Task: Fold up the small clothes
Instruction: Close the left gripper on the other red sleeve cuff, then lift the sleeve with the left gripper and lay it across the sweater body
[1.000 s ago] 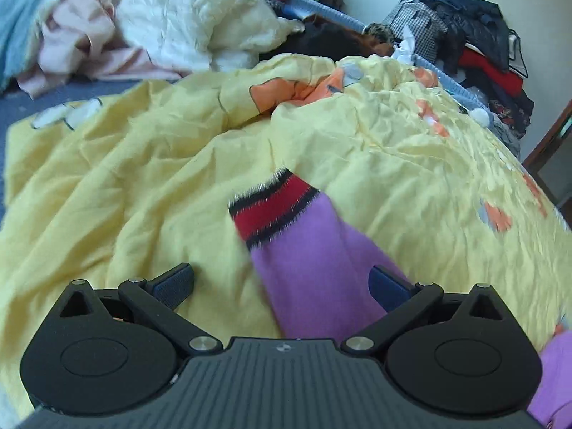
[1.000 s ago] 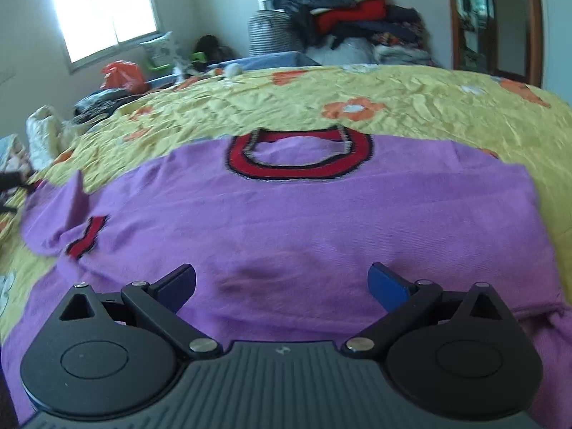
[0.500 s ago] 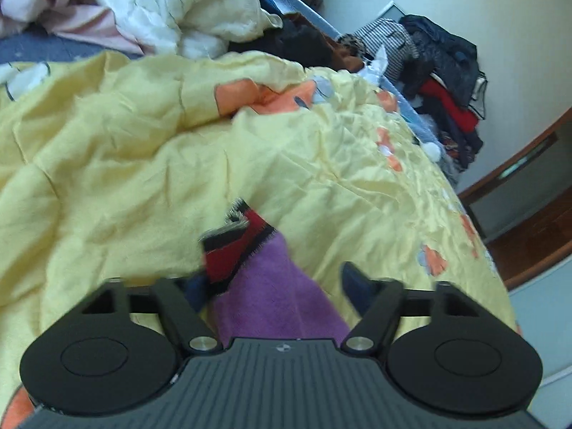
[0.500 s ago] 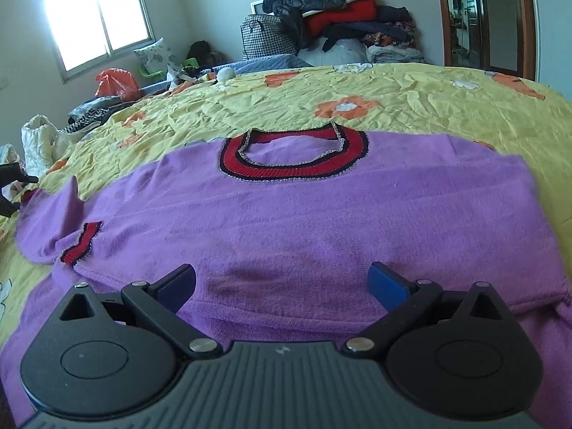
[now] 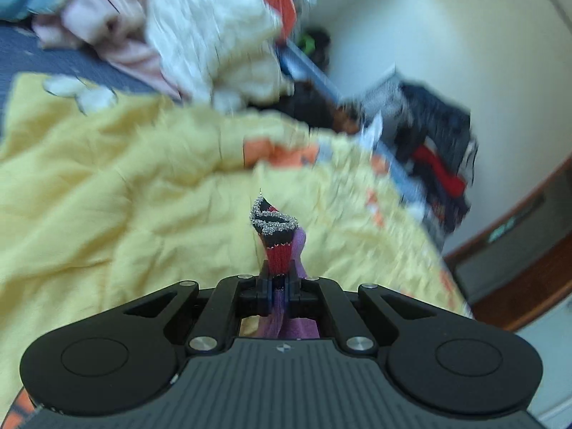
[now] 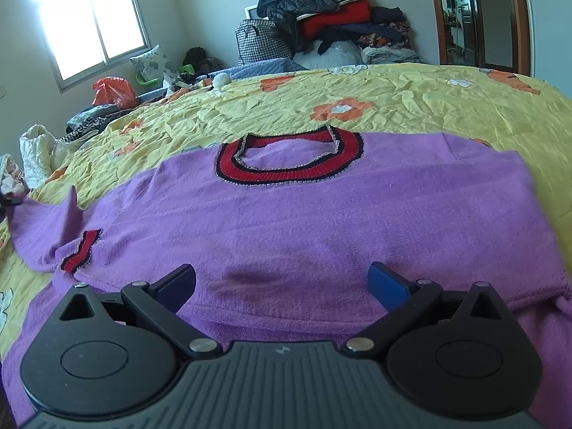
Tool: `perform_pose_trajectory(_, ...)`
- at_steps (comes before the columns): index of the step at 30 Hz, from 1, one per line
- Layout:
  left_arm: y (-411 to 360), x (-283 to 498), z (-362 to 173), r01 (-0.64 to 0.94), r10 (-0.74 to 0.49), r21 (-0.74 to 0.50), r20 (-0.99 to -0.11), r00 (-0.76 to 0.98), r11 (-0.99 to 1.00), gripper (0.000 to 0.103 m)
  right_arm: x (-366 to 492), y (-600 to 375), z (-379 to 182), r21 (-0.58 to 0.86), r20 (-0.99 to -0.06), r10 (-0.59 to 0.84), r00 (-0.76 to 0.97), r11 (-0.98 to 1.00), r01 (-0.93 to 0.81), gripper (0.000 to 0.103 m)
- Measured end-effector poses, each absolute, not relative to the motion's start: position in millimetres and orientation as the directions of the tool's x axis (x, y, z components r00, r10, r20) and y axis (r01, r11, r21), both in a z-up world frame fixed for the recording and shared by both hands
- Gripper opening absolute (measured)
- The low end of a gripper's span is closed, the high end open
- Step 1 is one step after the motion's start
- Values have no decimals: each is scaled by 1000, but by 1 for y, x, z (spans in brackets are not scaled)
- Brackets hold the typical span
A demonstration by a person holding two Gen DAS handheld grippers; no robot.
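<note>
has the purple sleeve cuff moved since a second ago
Yes. The red-striped sleeve cuff, flat on the yellow bedspread before, now stands lifted off it, pinched in the left gripper, whose jaws have just been closing.

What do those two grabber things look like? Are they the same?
Yes, they match. The left gripper and right gripper each have a dark grey ribbed body with a tiny logo, two round black side plates, black link arms with silver pins, and fingers tipped with dark blue pads. No cables, sleeves or hands show.
</note>
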State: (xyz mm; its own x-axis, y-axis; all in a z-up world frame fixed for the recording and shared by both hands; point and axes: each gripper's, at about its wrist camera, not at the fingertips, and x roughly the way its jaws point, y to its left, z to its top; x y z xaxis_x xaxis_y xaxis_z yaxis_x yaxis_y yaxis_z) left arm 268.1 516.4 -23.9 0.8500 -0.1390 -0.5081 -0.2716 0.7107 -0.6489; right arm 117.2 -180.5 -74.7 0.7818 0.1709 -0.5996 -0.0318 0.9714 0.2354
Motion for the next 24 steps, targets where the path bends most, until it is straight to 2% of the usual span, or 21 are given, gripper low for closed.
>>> perform_pose_trajectory(5,531,217,-10,-335,-50,-722,-454,889,605,4,118,-180,-74,235,-606,171,777,971,-30,103)
perform_pose_trajectory(9,525,185,4,-383,3,-711,-472,882,589,3,114,-179,-69,209,-606,148,782,978,-23,103)
perform_pose_trajectory(13,491,178,28,-314,-51,-690,-453,890,653,3,105,-188,-65,285,-597,194,778,958,-19,103)
perform_pose_trajectory(17,458,194,37,-259,-122,-675,-462,878,691,3,90,-190,-61,301,-577,210,789,953,-33,103)
perform_pose_trajectory(24,433,206,18,-213,-221,-697,-477,851,685,3,72,-193,-60,324,-565,237,791,945,-52,103)
